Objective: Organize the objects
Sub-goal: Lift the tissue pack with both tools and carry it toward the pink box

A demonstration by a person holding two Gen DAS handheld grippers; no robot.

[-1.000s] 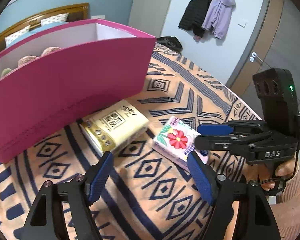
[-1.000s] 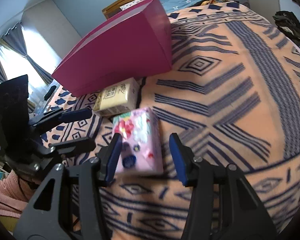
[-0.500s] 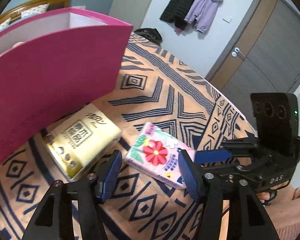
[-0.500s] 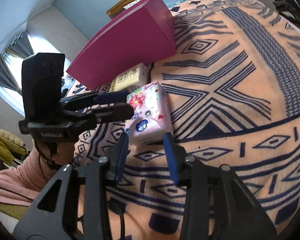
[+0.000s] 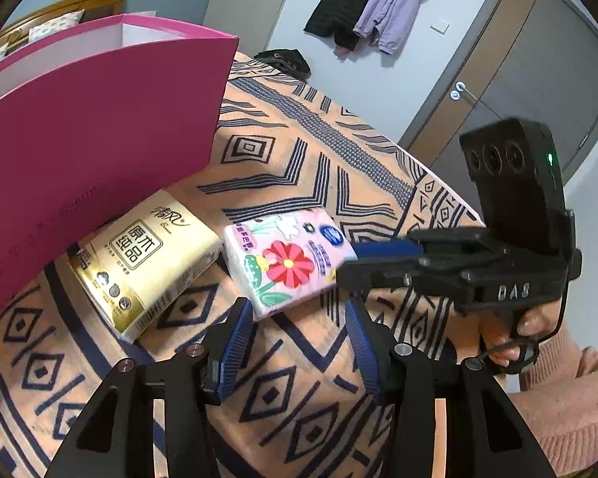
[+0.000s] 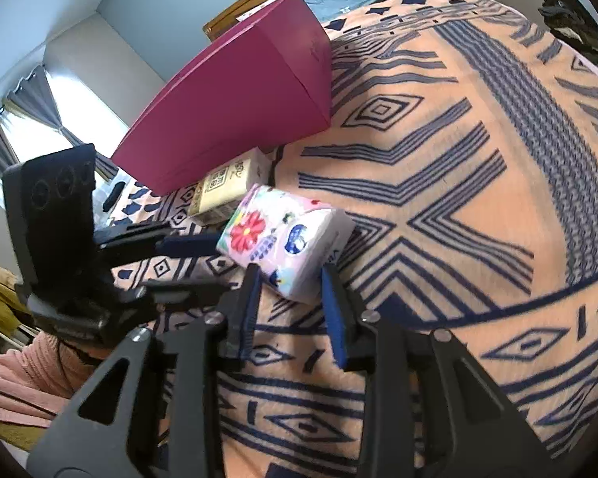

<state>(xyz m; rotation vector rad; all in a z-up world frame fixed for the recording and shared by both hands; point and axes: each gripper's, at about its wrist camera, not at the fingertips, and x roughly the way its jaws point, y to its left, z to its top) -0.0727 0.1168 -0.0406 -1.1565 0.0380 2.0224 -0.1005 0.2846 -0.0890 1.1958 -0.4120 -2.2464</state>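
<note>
**Floral tissue pack: position, grip and hazards**

Floral tissue pack (image 5: 287,263); lies flat on the patterned blanket (image 5: 299,167) of the bed, just beside a yellow tissue pack (image 5: 147,263), which sits at the foot of the tall pink box (image 5: 99,139); the two packs are close, and whether they touch cannot be told.

Right tool (image 6: 290,273); jaws have just been closing, with the near end of the floral pack between them; the pads appear to lie against its two sides, holding only the end of the pack, not its middle.

Left tool (image 5: 298,308); jaws have just been closing and stand narrow, with nothing between them; one corner of the floral pack sits right at its tips.

Hazards, as judged:
- grip on one end only; a soft pack is likely to sag, twist or slip out when lifted;
- slick wrapper; hard pressure may crease the pack rather than secure it;
- left tool close in; the two tools may knock together, or nudge the pack askew;
- high box wall; a low carry could catch the rim and tip the box.
</note>
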